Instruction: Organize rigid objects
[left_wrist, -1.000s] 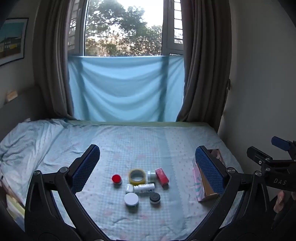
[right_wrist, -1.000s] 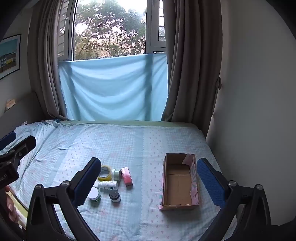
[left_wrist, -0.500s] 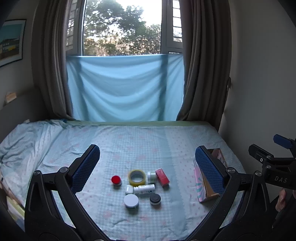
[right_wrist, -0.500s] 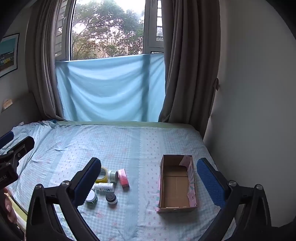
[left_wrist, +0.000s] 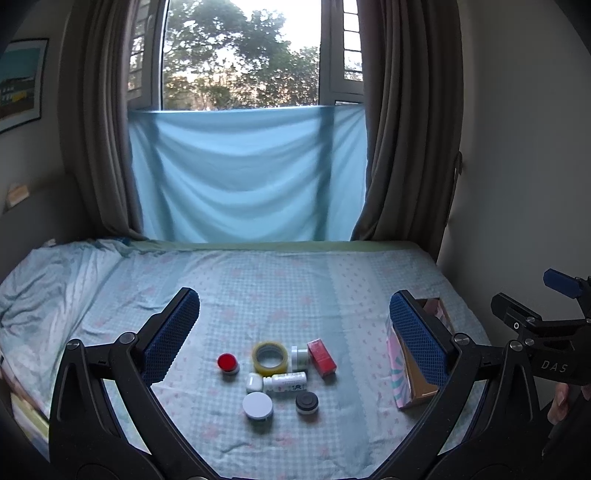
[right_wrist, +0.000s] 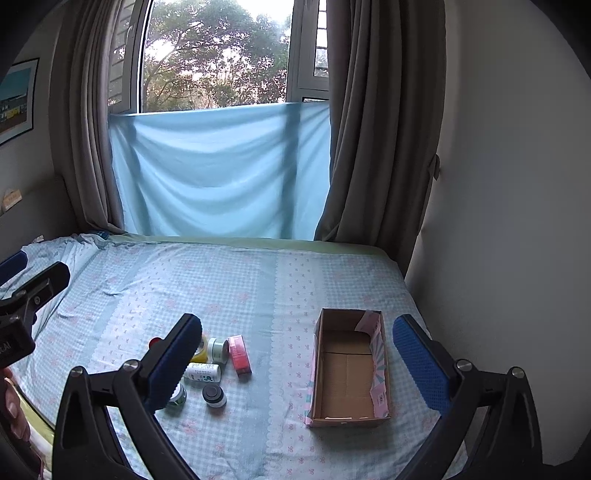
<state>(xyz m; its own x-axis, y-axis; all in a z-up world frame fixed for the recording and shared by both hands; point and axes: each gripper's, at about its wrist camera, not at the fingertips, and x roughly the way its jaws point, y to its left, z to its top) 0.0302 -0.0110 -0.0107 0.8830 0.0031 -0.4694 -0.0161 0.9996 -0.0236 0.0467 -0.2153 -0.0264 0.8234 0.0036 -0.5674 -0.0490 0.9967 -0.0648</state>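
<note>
Left wrist view: right gripper reads "DAS"; both grippers spread wide, empty. Cardboard box sits empty, right of the jars.

Left gripper held above the bed's near edge, jaws spread wide and empty, right gripper alongside it, likewise agape, both level.

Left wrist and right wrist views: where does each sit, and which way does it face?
Left wrist: on the left gripper, facing the window across the bed over the yellow tape roll; own fingers show.
Right wrist: on the right gripper, same heading, over the empty cardboard box; own fingers show.
Shared: box, red carton, each other's gripper.
</note>
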